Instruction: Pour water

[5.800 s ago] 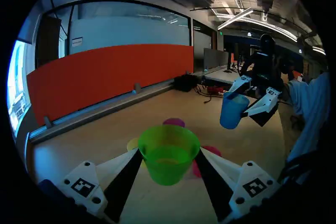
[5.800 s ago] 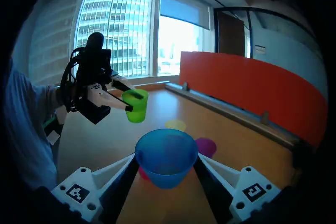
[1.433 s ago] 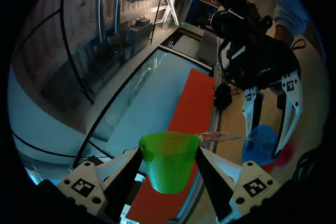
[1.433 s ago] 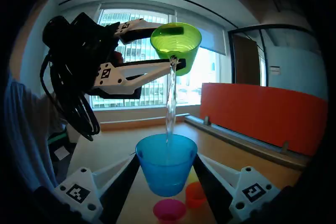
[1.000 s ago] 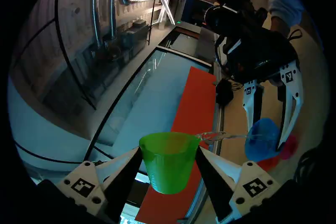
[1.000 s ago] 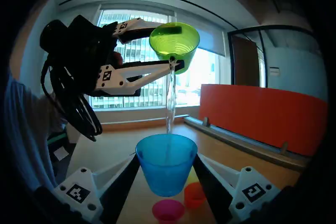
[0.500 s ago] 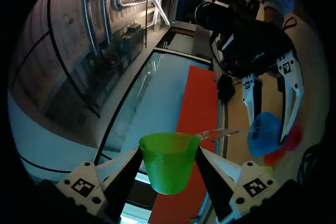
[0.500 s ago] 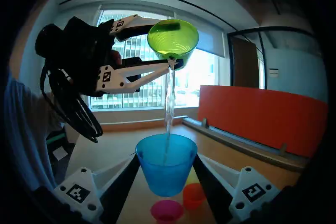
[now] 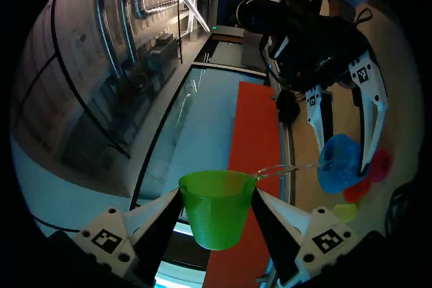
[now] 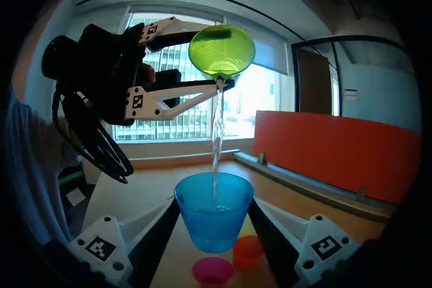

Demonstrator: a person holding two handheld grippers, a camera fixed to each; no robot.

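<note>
Water (image 10: pixel 216 142) falls in one thin stream from the lower lip of the green cup (image 10: pixel 222 52), at 12 o'clock in the right gripper view, into the blue cup (image 10: pixel 214 218) at 6 o'clock. The green cup is tipped far over with its mouth toward the camera, and how much it holds is hard to make out. The blue cup stands upright with some water low inside, rippled where the stream lands.

The left gripper (image 9: pixel 216 193) has its two fingers clamped on the green cup's sides, at 6 o'clock in the left gripper view. The right gripper (image 10: pixel 214 204) is likewise closed tight on the blue cup, one finger on each side.

Counted, there are five cups, two grippers and one stream. Three of the cups are small and sit on the wooden table (image 10: pixel 135 196): a pink cup (image 10: pixel 212 273), an orange cup (image 10: pixel 248 250) and a yellow cup (image 9: pixel 344 211). In the left gripper view they lie at 3 to 4 o'clock, just past the blue cup.

In the right gripper view the pink cup is cut off at 6 o'clock and the orange cup is partly hidden behind the blue one. Their contents cannot be told. A blue sleeve (image 10: pixel 27 169) is cut off at 9 o'clock. An orange panel (image 10: pixel 335 147) runs along the table's far edge at 3 o'clock.
</note>
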